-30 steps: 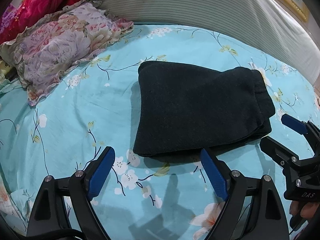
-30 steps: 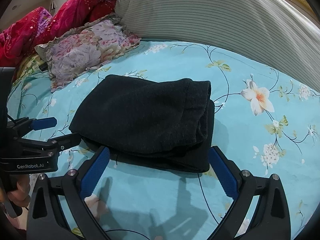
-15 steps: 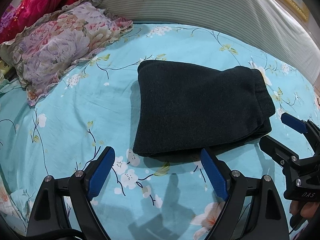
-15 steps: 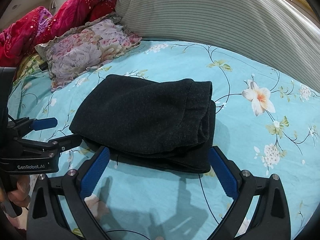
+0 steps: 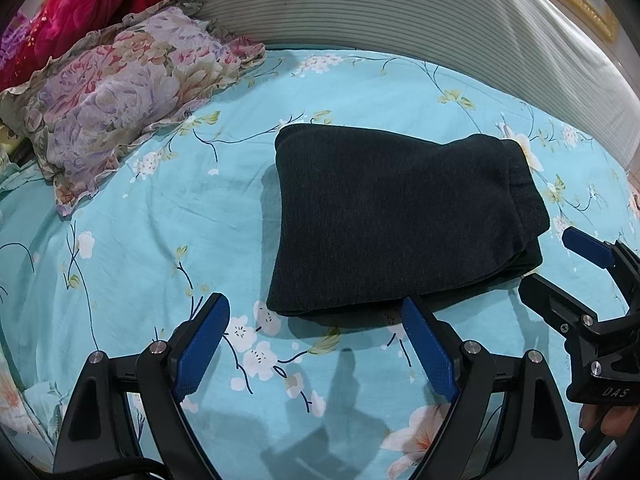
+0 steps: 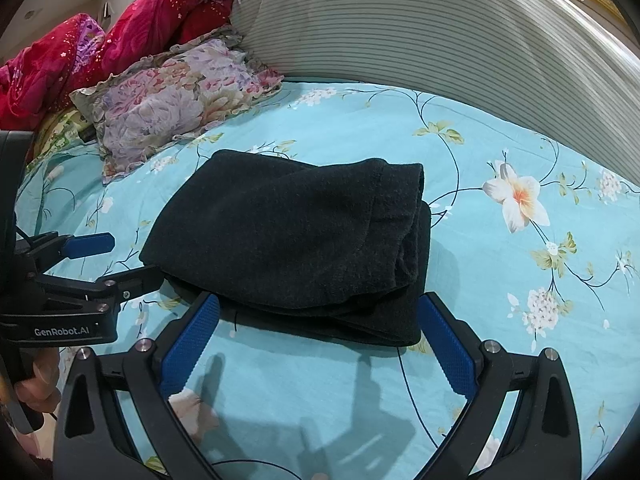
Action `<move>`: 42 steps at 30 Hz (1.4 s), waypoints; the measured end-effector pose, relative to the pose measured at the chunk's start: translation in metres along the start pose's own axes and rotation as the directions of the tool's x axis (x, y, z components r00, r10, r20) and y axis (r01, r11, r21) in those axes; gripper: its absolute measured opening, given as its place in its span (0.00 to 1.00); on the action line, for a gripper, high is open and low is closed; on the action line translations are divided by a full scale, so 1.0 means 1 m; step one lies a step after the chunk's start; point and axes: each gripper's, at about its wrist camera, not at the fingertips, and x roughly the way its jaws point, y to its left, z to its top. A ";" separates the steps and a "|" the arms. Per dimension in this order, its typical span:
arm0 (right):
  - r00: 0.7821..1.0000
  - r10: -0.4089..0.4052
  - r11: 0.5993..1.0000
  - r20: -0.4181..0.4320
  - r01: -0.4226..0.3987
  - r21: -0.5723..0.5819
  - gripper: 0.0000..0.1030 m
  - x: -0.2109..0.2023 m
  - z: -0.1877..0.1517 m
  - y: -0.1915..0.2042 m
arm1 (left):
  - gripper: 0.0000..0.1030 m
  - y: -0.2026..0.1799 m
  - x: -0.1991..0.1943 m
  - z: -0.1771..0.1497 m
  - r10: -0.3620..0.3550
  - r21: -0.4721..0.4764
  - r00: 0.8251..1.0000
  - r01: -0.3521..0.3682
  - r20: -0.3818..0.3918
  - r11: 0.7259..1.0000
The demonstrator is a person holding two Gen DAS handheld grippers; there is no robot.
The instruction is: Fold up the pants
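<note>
One folded pair of dark pants [image 5: 396, 220], one floral pillow [image 5: 116, 96], one red quilt [image 6: 104, 48], one striped bolster [image 6: 420, 36], one bed [image 5: 160, 220] and two grippers: left gripper [image 5: 316, 344], right gripper [image 6: 320, 336].

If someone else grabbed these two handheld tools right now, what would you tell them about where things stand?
Left tool: open, empty, just short of the pants' near edge.
Right tool: open, empty, at the same near edge, further right.
Pants: dark, folded into a compact stack, lying flat on the turquoise floral sheet, near the floral pillow.
Done: the folding looks finished.
Left: probably only tidying the slightly uneven layers on the right side, if anything.
</note>
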 end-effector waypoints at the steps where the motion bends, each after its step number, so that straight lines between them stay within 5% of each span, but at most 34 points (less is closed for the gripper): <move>1: 1.000 0.000 1.000 0.000 0.000 -0.001 0.96 0.000 0.000 0.000 | 0.86 0.000 0.000 0.000 0.000 0.001 1.000 0.000 0.001 1.000; 42: 1.000 0.007 1.000 0.016 -0.007 0.005 0.96 -0.003 0.008 -0.001 | 0.86 -0.003 -0.006 0.006 0.002 -0.007 1.000 -0.002 0.012 1.000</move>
